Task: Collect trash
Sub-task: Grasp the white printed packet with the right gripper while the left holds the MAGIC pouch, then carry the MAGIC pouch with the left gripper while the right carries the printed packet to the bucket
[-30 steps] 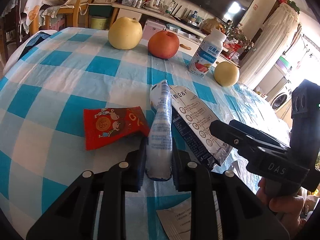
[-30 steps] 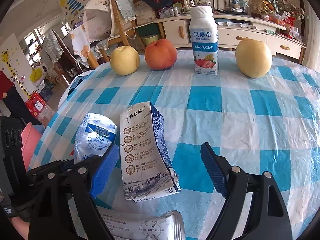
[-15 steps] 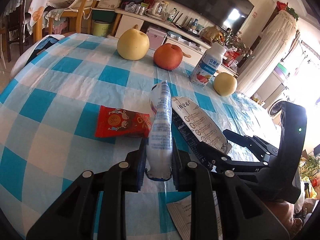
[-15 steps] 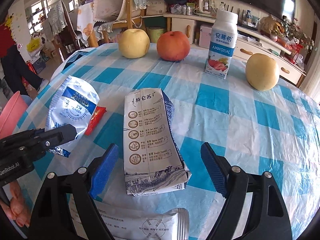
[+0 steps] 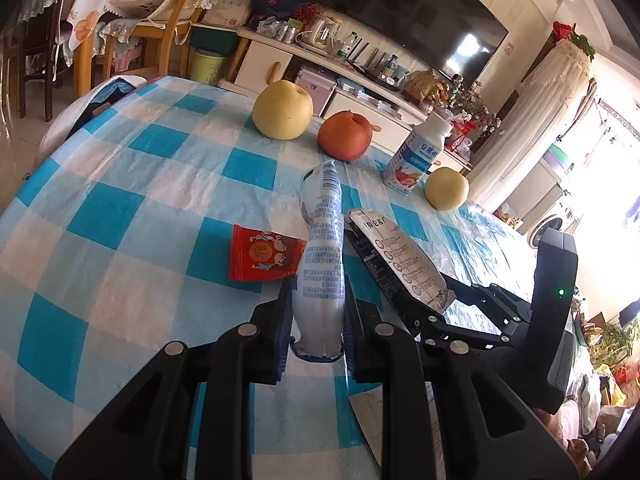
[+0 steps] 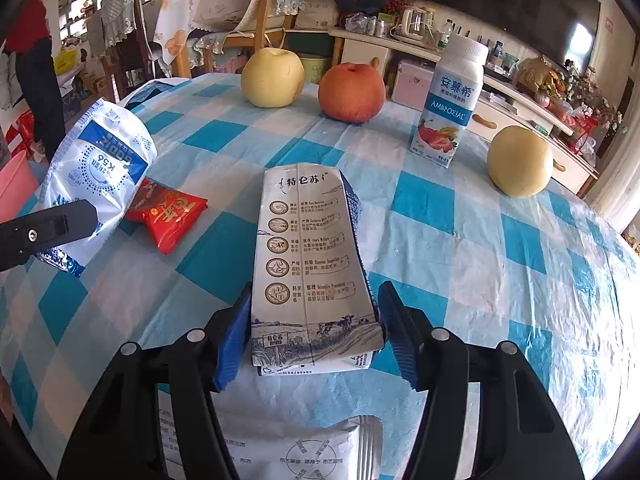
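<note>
My left gripper is shut on a white and blue plastic pouch and holds it above the checked tablecloth; the pouch also shows at the left of the right wrist view. My right gripper is open, its jaws on either side of the near end of a flattened milk carton that lies on the table; the carton also shows in the left wrist view. A red snack wrapper lies left of the carton. A white sachet lies under my right gripper.
Two yellow pears, a red apple and a yogurt bottle stand at the far side of the round table. Chairs and a TV cabinet stand beyond it.
My left gripper has lifted the pouch up and back to the left. My right gripper has moved forward around the carton's near end, and its jaws have narrowed.
</note>
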Demonstrator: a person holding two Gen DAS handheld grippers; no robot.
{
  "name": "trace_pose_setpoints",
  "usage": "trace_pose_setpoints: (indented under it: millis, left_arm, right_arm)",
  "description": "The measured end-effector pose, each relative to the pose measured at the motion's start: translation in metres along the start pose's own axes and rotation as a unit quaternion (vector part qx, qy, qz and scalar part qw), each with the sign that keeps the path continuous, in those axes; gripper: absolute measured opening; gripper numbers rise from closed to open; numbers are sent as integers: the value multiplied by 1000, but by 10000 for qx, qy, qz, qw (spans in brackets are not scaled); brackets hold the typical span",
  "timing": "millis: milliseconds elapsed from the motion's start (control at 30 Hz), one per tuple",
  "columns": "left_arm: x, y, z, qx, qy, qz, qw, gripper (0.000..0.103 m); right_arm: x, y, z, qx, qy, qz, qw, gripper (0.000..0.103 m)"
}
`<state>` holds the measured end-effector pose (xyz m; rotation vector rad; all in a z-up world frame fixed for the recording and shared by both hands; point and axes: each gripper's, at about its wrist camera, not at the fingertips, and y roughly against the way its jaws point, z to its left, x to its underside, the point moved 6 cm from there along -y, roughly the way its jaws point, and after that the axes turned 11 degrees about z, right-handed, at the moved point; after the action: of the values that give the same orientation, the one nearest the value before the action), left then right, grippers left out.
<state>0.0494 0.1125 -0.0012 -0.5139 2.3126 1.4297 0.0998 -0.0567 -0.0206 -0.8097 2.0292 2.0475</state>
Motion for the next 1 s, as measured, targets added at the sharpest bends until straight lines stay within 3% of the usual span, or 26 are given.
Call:
trace_pose_setpoints:
  millis: [467,1000]
  left_arm:
    - [-1,22,21,38,137,-192,9997,24]
    - [-4,65,59,37,593,-654,9961,24]
  right_arm:
    - [3,29,3,90,-184,-438,9988,60]
    - [2,69,38,-541,-409,-782,9946,60]
